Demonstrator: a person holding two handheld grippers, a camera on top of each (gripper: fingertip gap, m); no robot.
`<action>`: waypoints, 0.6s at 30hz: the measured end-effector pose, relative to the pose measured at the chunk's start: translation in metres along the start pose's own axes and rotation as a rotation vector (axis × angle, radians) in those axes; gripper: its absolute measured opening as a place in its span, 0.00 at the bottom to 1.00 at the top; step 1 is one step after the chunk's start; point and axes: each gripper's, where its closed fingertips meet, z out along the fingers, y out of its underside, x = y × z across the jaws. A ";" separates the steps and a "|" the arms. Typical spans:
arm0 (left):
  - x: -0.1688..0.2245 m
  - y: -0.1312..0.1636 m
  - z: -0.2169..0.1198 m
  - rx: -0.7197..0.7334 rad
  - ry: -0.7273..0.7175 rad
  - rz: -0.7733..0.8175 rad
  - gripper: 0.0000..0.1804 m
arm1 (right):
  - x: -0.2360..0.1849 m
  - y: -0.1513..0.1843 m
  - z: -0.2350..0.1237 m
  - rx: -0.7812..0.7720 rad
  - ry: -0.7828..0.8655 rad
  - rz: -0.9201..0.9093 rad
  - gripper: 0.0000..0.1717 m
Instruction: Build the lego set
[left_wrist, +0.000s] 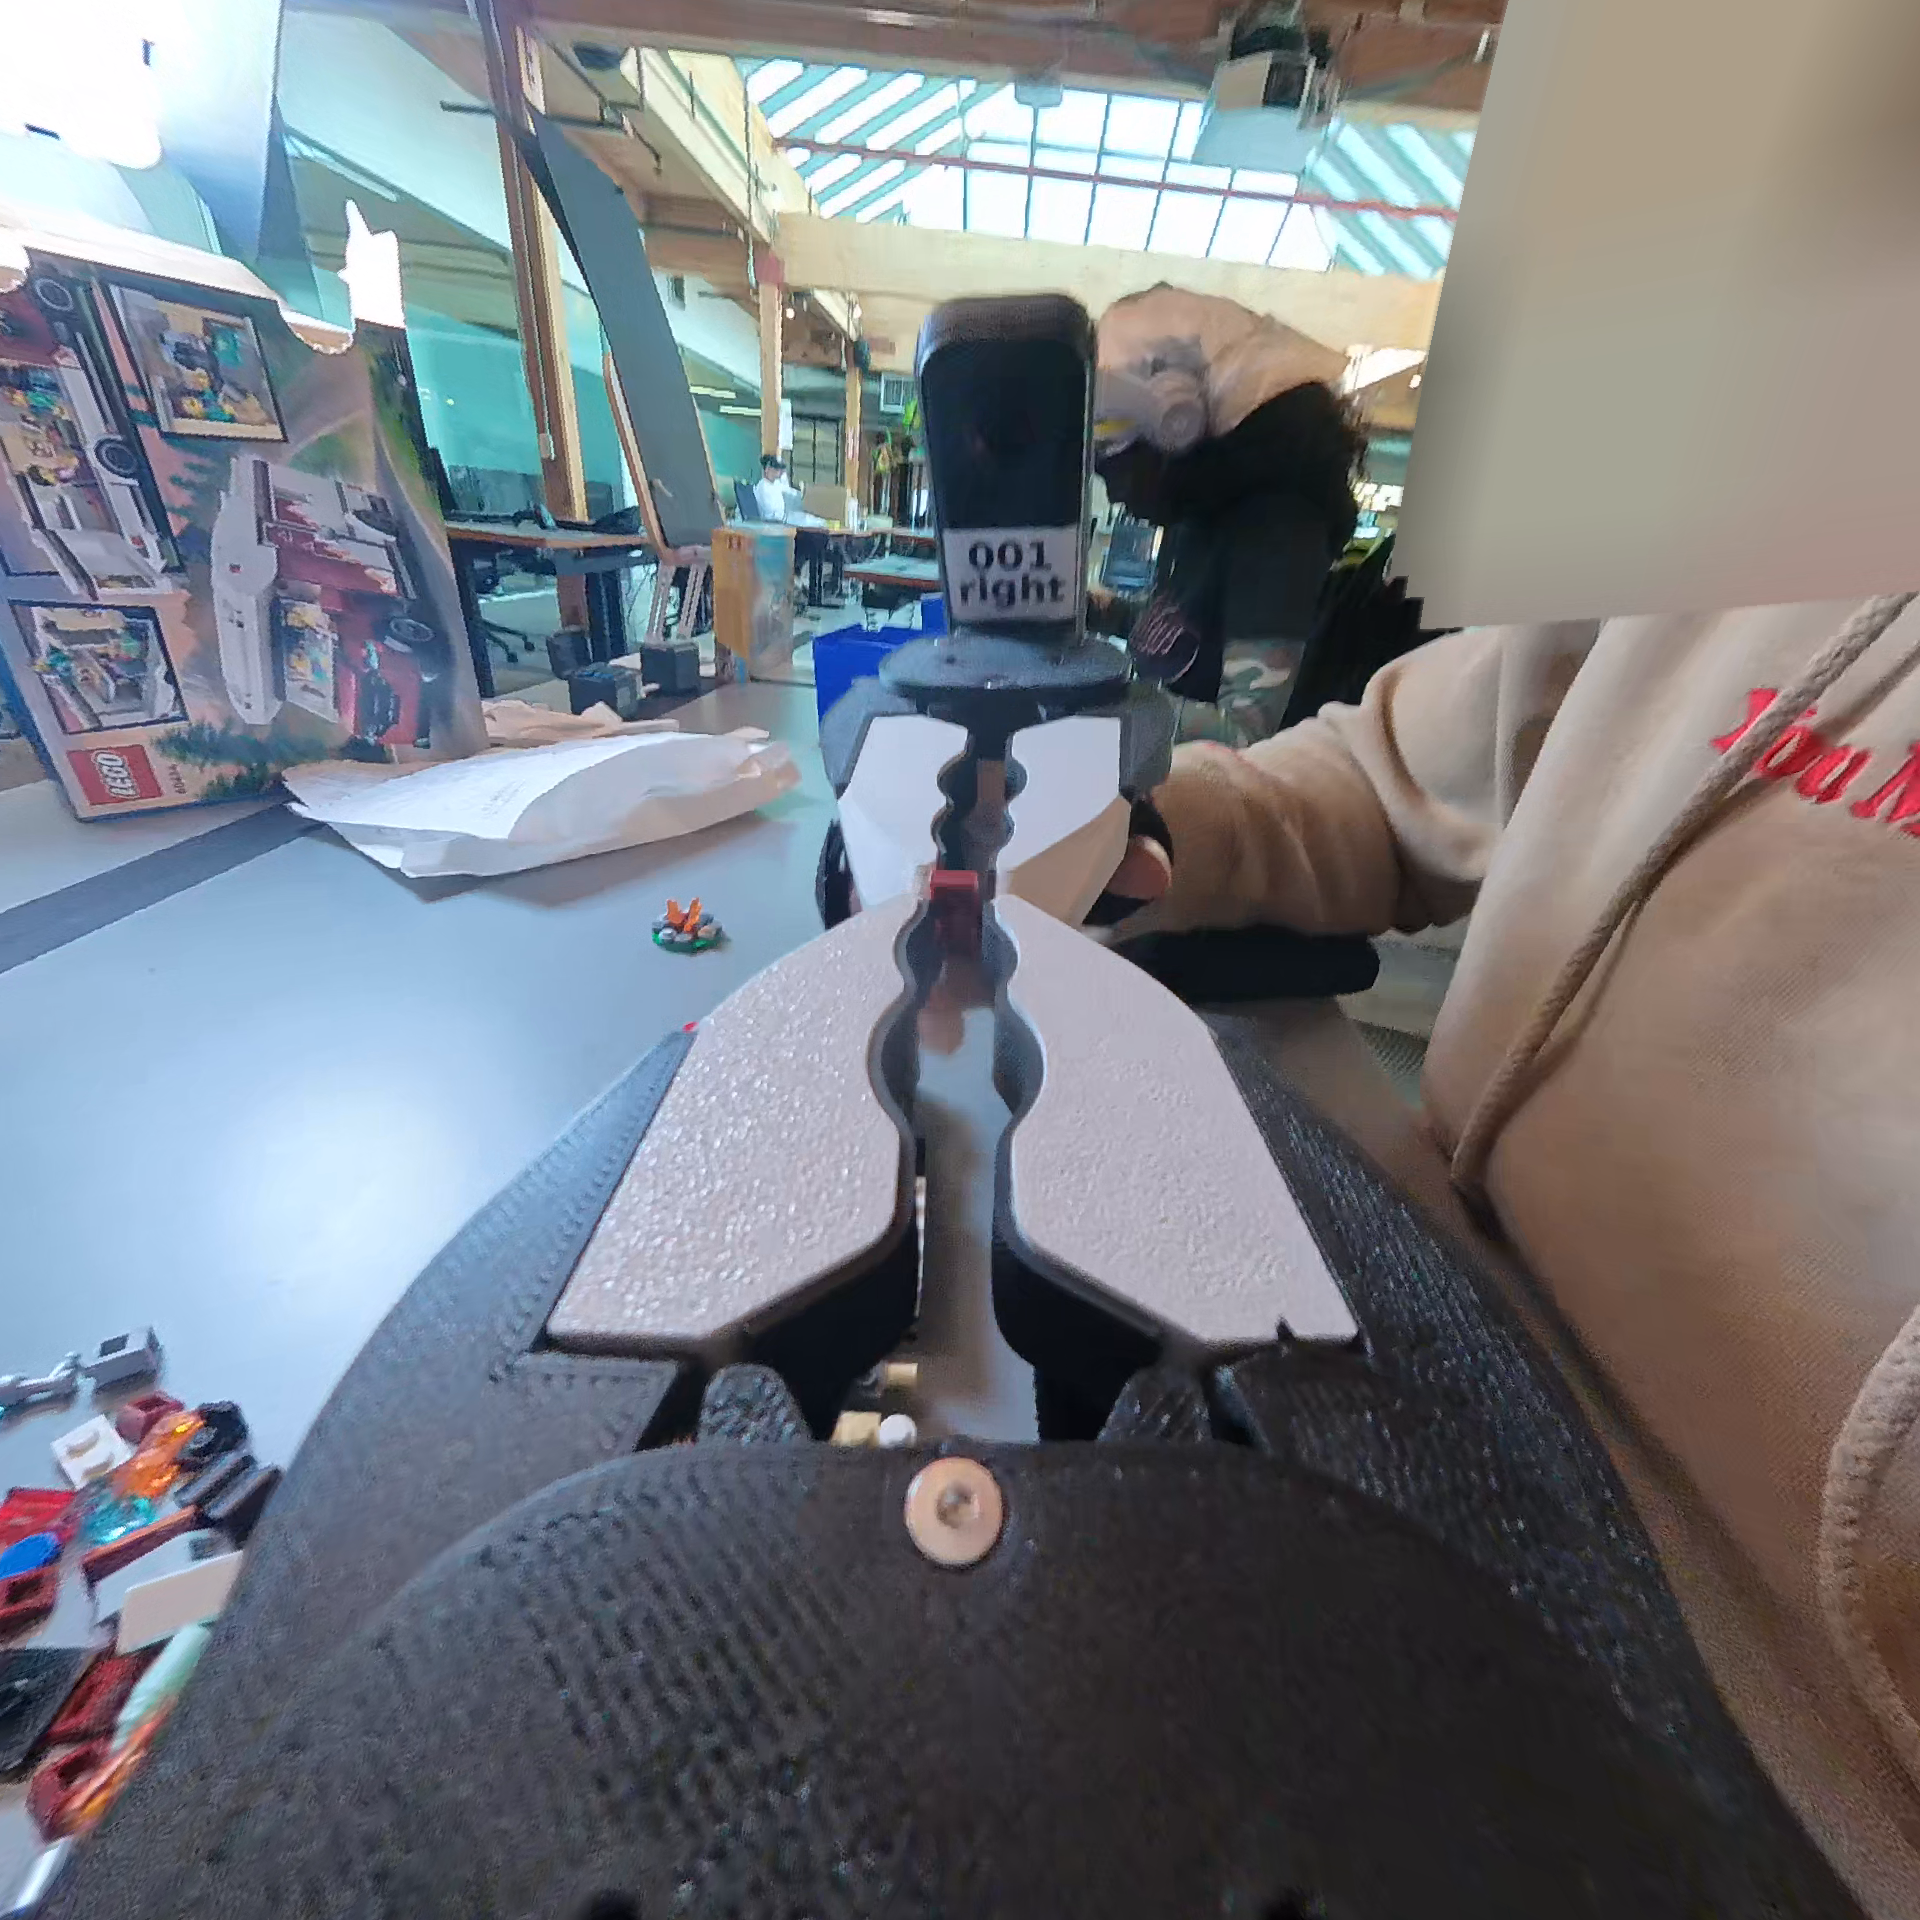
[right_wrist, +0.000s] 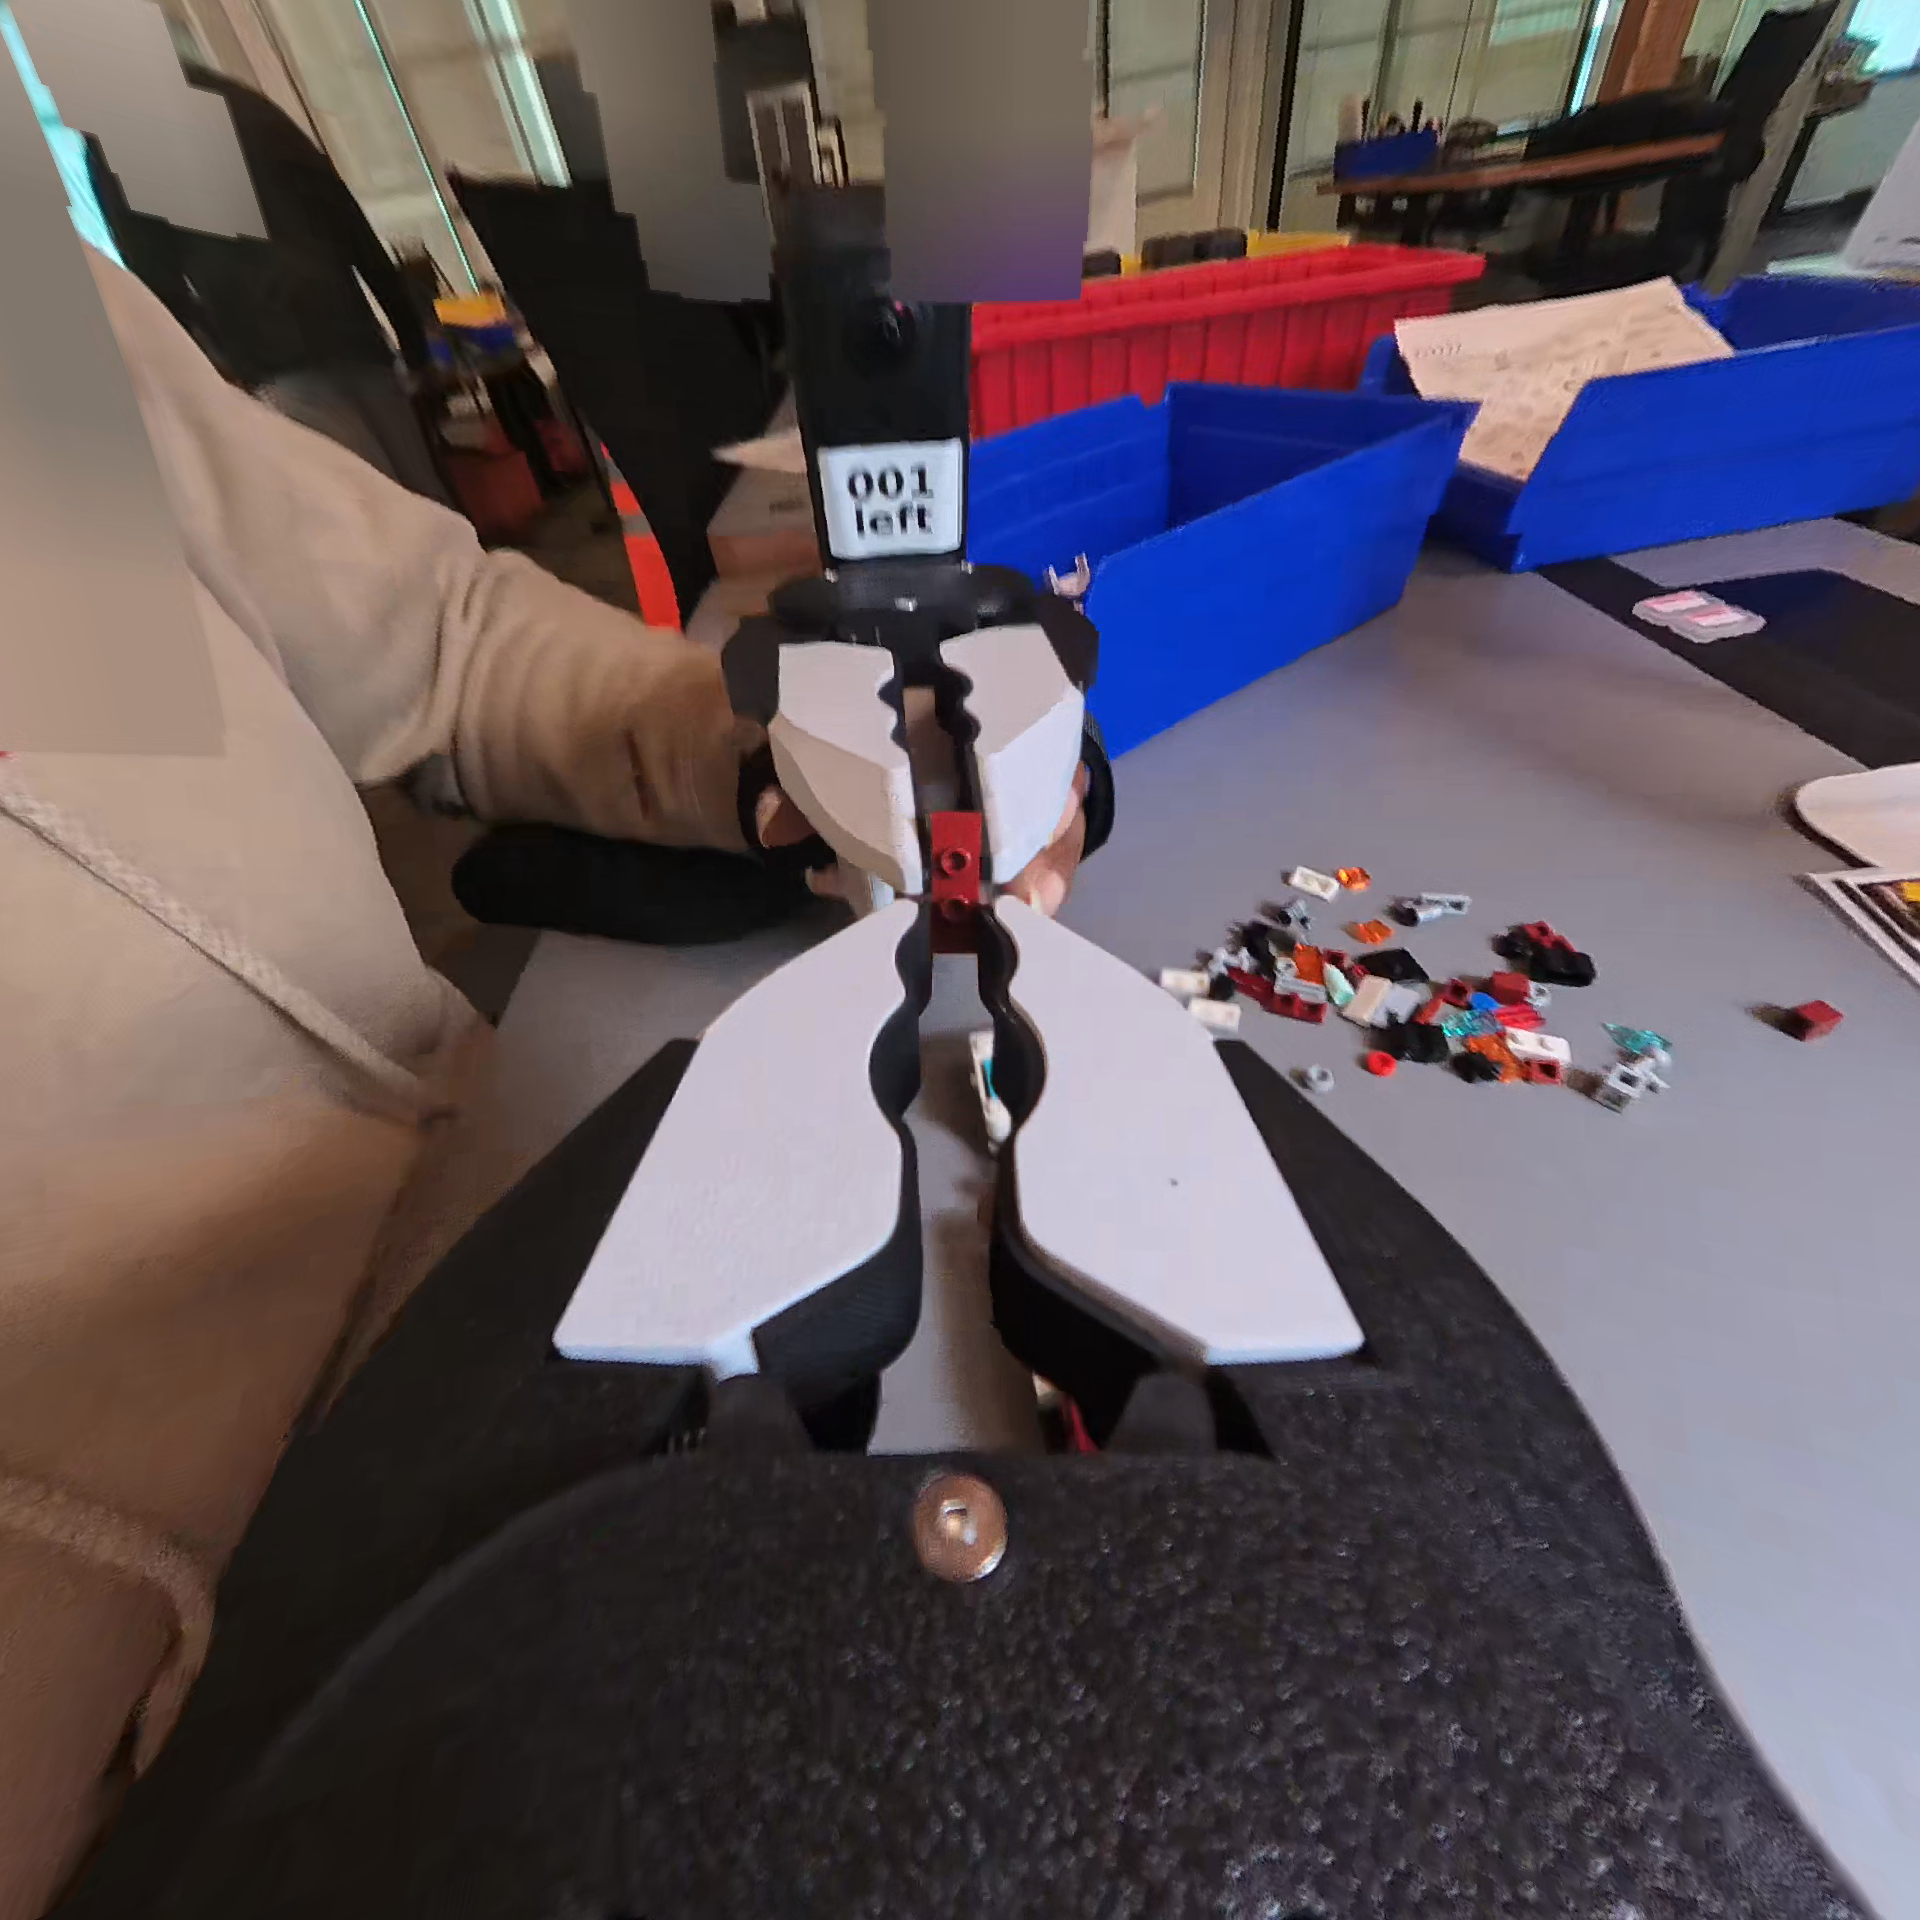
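My two grippers face each other tip to tip above the grey table (right_wrist: 1455, 779). A small dark red studded brick piece (right_wrist: 956, 862) spans both sets of fingertips. My left gripper (left_wrist: 954, 920) is shut on it; the piece (left_wrist: 954, 899) shows at its tips. It also shows in the right wrist view (right_wrist: 951, 821), gripping the far end. My right gripper (right_wrist: 956, 925) is shut on the near end, with both pads against it. It also shows in the left wrist view (left_wrist: 971, 831). Hands in beige sleeves (left_wrist: 1351, 790) hold both grippers.
A pile of loose small bricks (right_wrist: 1455, 997) lies on the table to the right, with a lone dark red brick (right_wrist: 1813, 1016) beyond. Blue bins (right_wrist: 1247, 540) and a red bin (right_wrist: 1195, 322) stand behind. A toy box (left_wrist: 208, 540), a white paper bag (left_wrist: 540, 790) and a small campfire build (left_wrist: 686, 928) are on the left. Left and right tips are no more than a few centimetres apart. The lone dark red brick (right_wrist: 1813, 1016) is about 25 cm from both grippers' fingertips.
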 end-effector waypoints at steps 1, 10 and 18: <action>-0.002 0.002 -0.001 -0.018 -0.009 0.019 0.05 | 0.002 0.007 -0.002 -0.066 0.011 -0.022 0.05; -0.016 0.039 -0.009 -0.324 -0.075 0.200 0.09 | -0.013 0.118 -0.031 -0.801 -0.044 -0.075 0.05; -0.024 0.060 -0.009 -0.414 -0.119 0.252 0.07 | -0.013 0.128 -0.028 -0.873 -0.004 -0.080 0.08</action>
